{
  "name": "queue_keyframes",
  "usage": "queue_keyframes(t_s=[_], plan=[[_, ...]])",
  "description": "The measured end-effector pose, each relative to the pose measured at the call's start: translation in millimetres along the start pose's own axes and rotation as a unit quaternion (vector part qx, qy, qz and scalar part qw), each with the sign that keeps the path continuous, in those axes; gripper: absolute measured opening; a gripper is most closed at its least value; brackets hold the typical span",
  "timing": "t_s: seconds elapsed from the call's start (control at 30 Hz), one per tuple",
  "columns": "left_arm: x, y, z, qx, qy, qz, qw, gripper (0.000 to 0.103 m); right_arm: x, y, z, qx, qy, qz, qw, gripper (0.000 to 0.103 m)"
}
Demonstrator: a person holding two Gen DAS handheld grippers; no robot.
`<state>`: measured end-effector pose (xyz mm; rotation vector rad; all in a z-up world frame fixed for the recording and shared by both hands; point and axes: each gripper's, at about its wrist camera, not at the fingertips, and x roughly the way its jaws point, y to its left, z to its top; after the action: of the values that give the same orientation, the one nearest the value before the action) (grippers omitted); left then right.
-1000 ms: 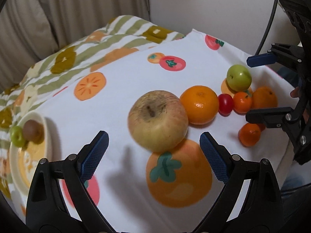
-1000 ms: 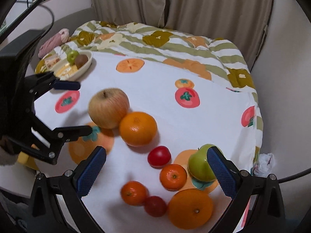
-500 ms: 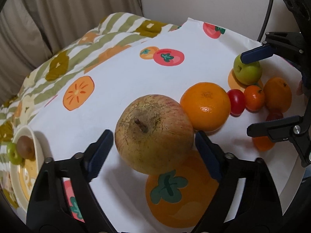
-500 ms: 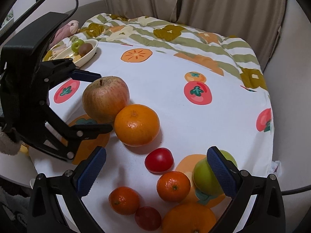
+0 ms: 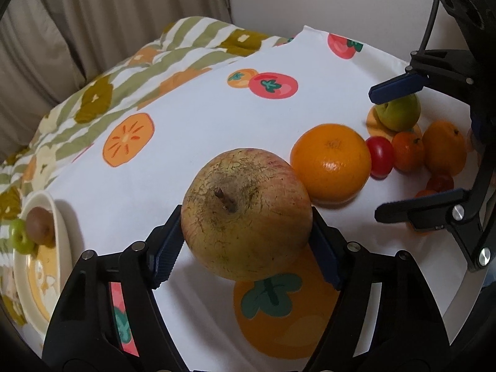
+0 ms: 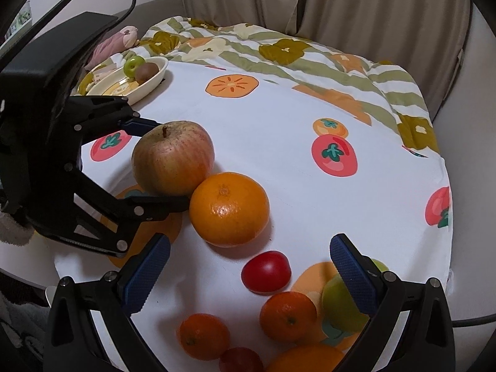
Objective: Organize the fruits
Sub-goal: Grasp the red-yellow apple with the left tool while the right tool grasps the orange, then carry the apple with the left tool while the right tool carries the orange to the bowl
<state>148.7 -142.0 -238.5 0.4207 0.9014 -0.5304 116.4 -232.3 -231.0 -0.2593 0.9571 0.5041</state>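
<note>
Left gripper (image 5: pixel 246 241) jaws closing round the apple (image 5: pixel 246 214), both blue pads against its sides; the apple sits between them on the white fruit-print cloth (image 5: pixel 192 117). From the right wrist view the left gripper (image 6: pixel 164 167) brackets the apple (image 6: pixel 173 158) from the left, 1 finger behind it, 1 under its front edge.

Landmark: the apple. Big orange (image 6: pixel 229 209) touches it, to its lower right in the right wrist view. Past the orange: red tomato (image 6: pixel 266 271), 2 small mandarins (image 6: pixel 288 316), green apple (image 6: pixel 344 307), another orange at the bottom edge, a dark red fruit beside it.

Right gripper (image 6: pixel 249 274) wide open, holds nothing, hovers over that cluster; the tomato lies between its pads, untouched.

Far from the apple, at the cloth's far left edge: cream dish (image 6: pixel 155 76) with 1 small green fruit (image 6: pixel 134 65) and 1 kiwi (image 6: pixel 147 71). Striped blanket (image 6: pixel 279 52) behind the cloth.
</note>
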Motion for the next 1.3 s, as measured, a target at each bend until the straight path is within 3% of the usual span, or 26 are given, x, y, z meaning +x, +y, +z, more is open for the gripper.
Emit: queue_keyframes(t_s=[0.13,0.37,0.43,0.77,0.87,1.3], plan=[[-5,4,-7,-0.009,0.005,0.005,0.9999,0.079,5,2,3,-0.003,0.004,0.006,1.0,0.096],[-10,3,-15,-0.019,0.013,0.028,0.9994,0.079,17,7,7,-0.011,0.011,0.013,1.0,0.094],[-12,2,-17,-0.023,0.015,0.032,0.9991,0.079,20,10,9,-0.014,0.014,0.018,1.0,0.086],[-17,6,-24,-0.049,0.02,0.042,0.9977,0.079,32,16,13,-0.023,0.025,0.02,0.999,0.067],[-19,8,-27,-0.054,0.021,0.047,0.9972,0.079,32,13,14,-0.016,0.027,0.019,0.999,0.056],[-48,27,-33,-0.087,0.011,0.064,0.9941,0.079,15,23,23,-0.002,0.014,0.023,1.0,0.055]])
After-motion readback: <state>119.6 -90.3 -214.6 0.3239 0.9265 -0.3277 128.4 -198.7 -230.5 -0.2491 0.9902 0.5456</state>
